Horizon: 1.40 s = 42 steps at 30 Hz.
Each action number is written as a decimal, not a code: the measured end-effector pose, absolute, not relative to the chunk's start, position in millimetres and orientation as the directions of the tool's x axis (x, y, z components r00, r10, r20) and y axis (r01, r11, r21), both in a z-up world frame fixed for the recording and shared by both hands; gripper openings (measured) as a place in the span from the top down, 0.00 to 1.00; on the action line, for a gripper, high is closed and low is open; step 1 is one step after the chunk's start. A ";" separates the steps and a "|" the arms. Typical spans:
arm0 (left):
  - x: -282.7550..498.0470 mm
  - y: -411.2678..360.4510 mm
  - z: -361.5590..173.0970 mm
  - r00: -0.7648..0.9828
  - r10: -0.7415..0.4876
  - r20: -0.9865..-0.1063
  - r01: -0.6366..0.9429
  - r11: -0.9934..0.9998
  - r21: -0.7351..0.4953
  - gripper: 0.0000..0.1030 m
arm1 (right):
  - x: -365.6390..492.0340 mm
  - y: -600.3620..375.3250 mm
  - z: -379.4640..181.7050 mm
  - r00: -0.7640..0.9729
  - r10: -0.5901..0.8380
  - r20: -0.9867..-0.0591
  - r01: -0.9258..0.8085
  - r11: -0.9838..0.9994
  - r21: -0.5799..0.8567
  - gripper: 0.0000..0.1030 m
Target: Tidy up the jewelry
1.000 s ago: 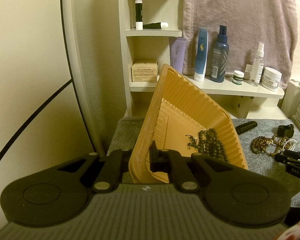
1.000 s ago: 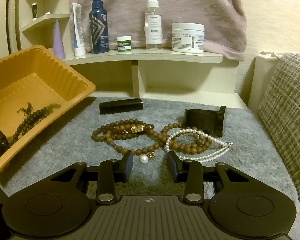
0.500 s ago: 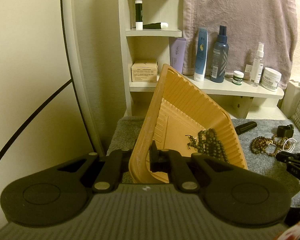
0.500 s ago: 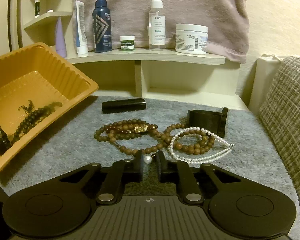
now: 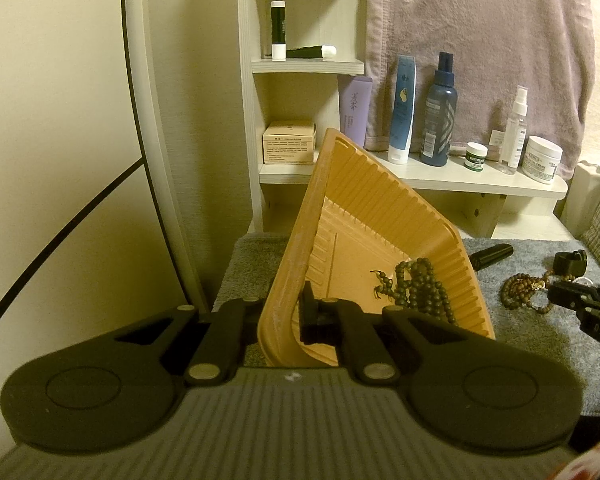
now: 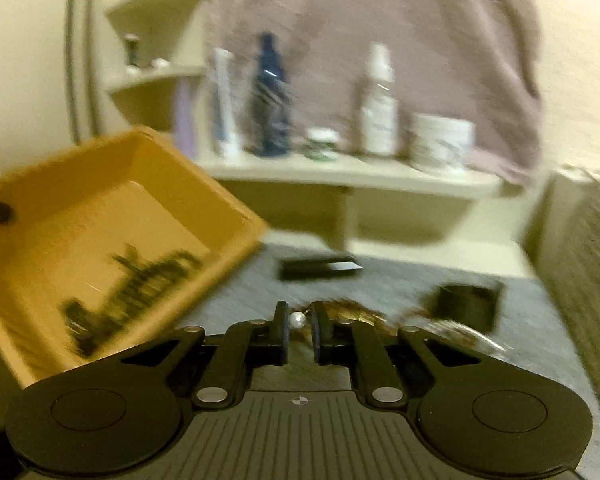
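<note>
- The left gripper [image 5: 286,316] clamps the near rim of the orange tray [image 5: 384,216], one finger outside the wall and the other inside, closed tight on the plastic.
- That gripper points forward toward the shelves and holds the tray tipped up on its side, the open face turned to the right, the low corner down near the grey mat [image 5: 540,332].
- A dark bead bracelet [image 5: 416,288] lies bunched in the low part of the tray against its ribbed wall.
- The right gripper [image 6: 299,322] points forward over the mat, its fingers [image 6: 280,326] drawn close together with a small white pearl [image 6: 297,319] pinched between the tips.
- Brown beads [image 6: 356,312] trail just behind and to the right of the pearl; the right wrist view is smeared, so I cannot tell how they join it.
- In the left wrist view the right gripper reaches in from the right edge, tips at the brown bead pile [image 5: 520,290] on the mat.
- A black tube [image 5: 492,254] and a black clip [image 5: 570,262] lie on the mat farther back.
- Bottles [image 5: 438,120] and jars [image 5: 542,158] stand on the shelf [image 5: 460,178] behind, under a hanging towel [image 5: 480,32].
</note>
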State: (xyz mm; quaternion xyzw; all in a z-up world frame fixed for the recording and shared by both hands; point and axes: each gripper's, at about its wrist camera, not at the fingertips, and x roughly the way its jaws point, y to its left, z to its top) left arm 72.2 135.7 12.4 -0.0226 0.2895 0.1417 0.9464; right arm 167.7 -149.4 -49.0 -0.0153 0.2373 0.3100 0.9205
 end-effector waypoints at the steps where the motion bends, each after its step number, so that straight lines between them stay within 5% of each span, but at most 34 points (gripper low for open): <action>1: 72.2 135.8 12.4 0.792 0.255 -0.554 -0.281 0.959 0.039 0.94 | 165.3 -143.1 -44.5 0.679 0.590 -0.437 -0.603 0.788 0.127 0.89; 18: 72.7 136.8 13.6 0.795 0.248 -0.553 -0.279 0.960 0.030 0.94 | 151.7 -71.8 -37.6 0.487 0.755 -0.438 -0.793 0.593 0.140 0.89; 22: 72.3 137.0 13.5 0.796 0.246 -0.553 -0.278 0.960 0.028 0.94 | 148.5 -76.3 -40.0 0.492 0.756 -0.432 -0.790 0.596 0.145 0.65; 42: 71.3 134.9 14.5 0.813 0.236 -0.532 -0.259 0.965 0.033 0.94 | 174.1 -201.3 -62.2 0.786 0.359 -0.504 -0.376 0.924 0.072 0.62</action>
